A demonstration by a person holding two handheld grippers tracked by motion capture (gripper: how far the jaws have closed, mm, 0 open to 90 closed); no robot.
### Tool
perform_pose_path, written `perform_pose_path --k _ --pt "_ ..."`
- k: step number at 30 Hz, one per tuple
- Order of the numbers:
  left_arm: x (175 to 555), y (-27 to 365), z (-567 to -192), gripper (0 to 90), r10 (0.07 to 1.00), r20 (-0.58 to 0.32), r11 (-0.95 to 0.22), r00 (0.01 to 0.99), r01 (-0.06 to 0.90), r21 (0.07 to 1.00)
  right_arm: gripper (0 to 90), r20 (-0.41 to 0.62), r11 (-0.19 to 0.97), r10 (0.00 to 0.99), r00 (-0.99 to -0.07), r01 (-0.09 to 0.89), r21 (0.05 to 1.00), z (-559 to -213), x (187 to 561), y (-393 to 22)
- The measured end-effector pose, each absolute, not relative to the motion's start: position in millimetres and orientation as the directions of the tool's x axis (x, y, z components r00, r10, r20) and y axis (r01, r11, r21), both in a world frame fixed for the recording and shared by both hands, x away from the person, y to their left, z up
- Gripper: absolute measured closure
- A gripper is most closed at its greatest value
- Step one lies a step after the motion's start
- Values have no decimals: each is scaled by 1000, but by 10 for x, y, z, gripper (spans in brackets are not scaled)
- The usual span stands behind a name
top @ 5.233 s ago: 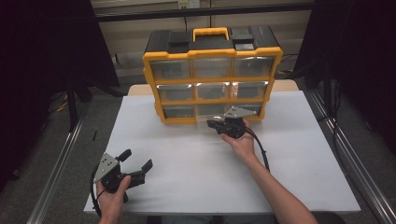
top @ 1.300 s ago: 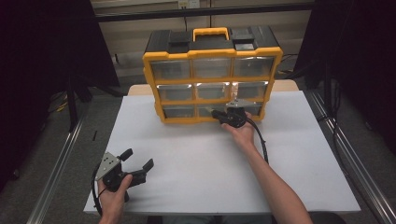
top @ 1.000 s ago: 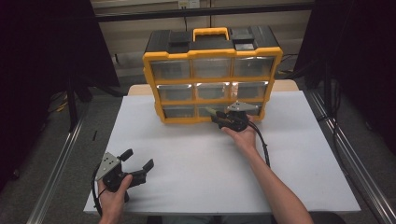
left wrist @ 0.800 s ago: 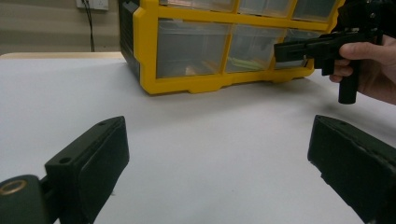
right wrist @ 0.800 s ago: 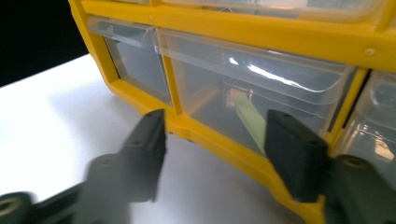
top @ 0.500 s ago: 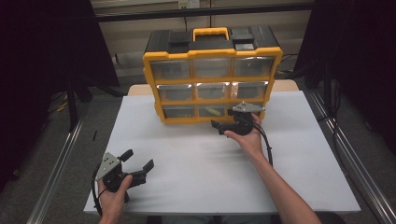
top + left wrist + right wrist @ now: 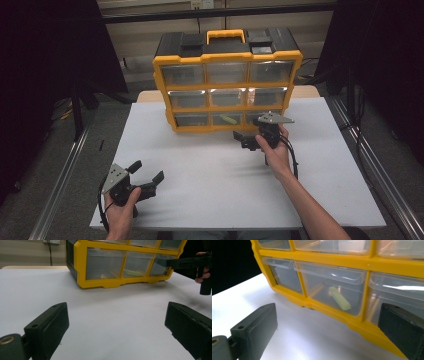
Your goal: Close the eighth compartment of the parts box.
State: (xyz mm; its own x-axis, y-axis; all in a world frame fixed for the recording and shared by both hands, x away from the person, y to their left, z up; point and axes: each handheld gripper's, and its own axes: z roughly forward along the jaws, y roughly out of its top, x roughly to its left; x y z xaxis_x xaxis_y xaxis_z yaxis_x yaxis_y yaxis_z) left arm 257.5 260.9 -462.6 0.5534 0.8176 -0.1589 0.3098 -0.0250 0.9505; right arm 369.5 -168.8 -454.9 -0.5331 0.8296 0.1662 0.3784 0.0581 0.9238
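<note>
**Right hand-held gripper open just in front of the drawer cabinet's bottom row**

High view: A yellow drawer cabinet (image 7: 227, 82) with three rows of clear drawers stands at the far middle of the white surface (image 7: 210, 185). The right hand-held gripper (image 7: 245, 140) is held just near of the cabinet's bottom row, towards its right end, pointing left along the cabinet's front. Its jaws have just been opening and now stand apart with nothing between them. The left hand-held gripper (image 7: 147, 172) sits at the near left of the surface, well apart from the cabinet, jaws spread and empty.

Left gripper view: Both black jaws stand wide apart over bare surface (image 7: 112, 312). The cabinet (image 7: 80, 267) lies farther off, and the right hand-held gripper (image 7: 175, 262) shows at the right, next to the cabinet's lower right corner.

Right gripper view: The two jaws rise wide apart, nothing between them but the surface (image 7: 294, 340). Beyond them is the cabinet's (image 7: 352, 261) bottom row. The bottom middle drawer (image 7: 334, 293) is closed and holds a pale yellow-green piece (image 7: 340, 301) lying flat inside; this drawer is seen between the two jaws, near but not touched. The right jaw stands in front of the bottom right drawer (image 7: 397, 297).
</note>
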Motion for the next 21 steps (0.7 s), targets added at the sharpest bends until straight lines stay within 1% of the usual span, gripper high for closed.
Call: perform_pose_path --k 3,6,11,21 --pt "2576 2607 -4628 55 818 -161 -24 552 312 950 14 152 57 844 -514 368 928 -4552 3643 -1713" --pt "2574 2606 -4632 55 818 -162 -24 552 313 949 14 118 73 859 -498 347 935 -4550 3578 -1747" --pt "2570 2607 -4628 55 818 -160 -25 552 312 950 14 123 62 863 -489 344 937 -4542 3499 -1813" --pt "2564 2623 -4621 55 822 -164 -16 545 311 950 17 98 78 866 -490 326 942 -4507 3340 -1881"
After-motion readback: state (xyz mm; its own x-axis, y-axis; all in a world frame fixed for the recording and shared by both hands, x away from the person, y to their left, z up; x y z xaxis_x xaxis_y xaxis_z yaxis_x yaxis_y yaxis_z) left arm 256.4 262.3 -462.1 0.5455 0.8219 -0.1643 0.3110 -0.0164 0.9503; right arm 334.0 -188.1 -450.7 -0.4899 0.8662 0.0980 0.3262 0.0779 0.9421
